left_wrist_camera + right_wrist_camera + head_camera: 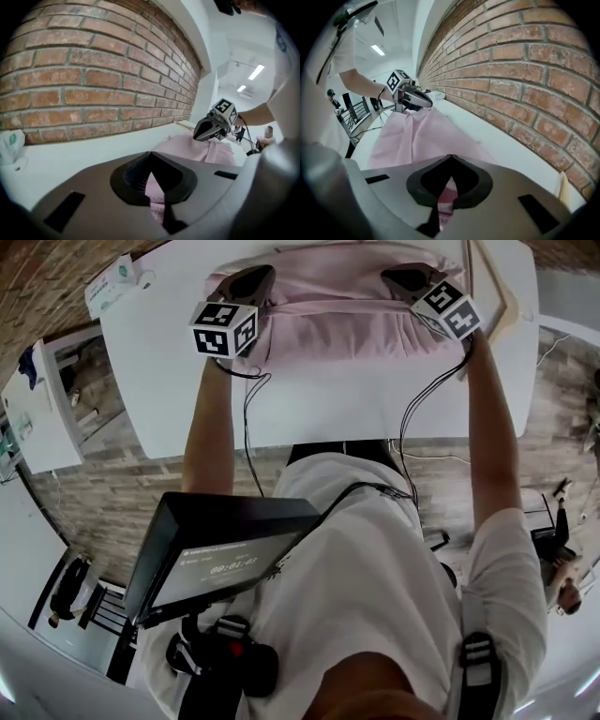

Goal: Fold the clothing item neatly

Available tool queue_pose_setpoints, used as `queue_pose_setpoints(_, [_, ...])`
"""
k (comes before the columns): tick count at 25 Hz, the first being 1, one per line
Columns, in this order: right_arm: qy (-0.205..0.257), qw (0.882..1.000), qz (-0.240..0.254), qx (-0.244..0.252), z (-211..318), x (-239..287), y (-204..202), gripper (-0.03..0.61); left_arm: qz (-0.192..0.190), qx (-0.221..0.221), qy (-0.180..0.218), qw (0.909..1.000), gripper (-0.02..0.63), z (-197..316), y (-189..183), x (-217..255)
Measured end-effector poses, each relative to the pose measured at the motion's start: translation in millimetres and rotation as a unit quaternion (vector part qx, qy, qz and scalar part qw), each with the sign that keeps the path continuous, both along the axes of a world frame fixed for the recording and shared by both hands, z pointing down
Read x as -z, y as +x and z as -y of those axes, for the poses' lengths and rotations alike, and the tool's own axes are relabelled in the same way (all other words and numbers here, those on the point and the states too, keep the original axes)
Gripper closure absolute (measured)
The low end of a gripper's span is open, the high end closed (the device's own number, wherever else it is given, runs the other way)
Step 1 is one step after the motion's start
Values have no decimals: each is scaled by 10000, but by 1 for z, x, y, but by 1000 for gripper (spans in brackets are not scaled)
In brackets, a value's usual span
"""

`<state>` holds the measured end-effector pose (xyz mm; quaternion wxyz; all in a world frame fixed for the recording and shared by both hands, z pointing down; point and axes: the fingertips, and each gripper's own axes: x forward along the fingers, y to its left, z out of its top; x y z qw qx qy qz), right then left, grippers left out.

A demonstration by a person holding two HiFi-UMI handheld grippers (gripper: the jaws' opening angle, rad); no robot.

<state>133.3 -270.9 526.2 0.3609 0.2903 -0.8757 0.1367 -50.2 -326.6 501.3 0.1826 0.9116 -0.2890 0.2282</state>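
On the white rectangular desk [328,413], left tongs [251,279] and right tongs [405,277] each pinch the soft pink fabric garment [337,329] at opposite ends; folding seems barely begun.

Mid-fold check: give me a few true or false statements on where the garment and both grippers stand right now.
The left gripper is shut on the pink garment. True.
The right gripper hangs open above it. False: it too is shut on the garment.
The garment lies at the near edge of the table. False: it lies at the far edge, by the brick wall.
A white bag lies on the table left of the garment. True.
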Motion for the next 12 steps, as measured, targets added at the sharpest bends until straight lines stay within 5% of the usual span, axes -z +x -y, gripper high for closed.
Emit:
queue_pose_setpoints(4, [83,9989,-153,-432,17,-19,17,574,279,518,-473,9972,609,14,-25,-43])
queue_pose_setpoints(9, [77,9978,-209,-618,20,-38,28,574,475,428,-526,9966,610,18,-39,-54])
queue_pose_setpoints(12, [339,9969,-170,-686,13,-13,28,574,40,640,-477,9968,609,15,-49,-32])
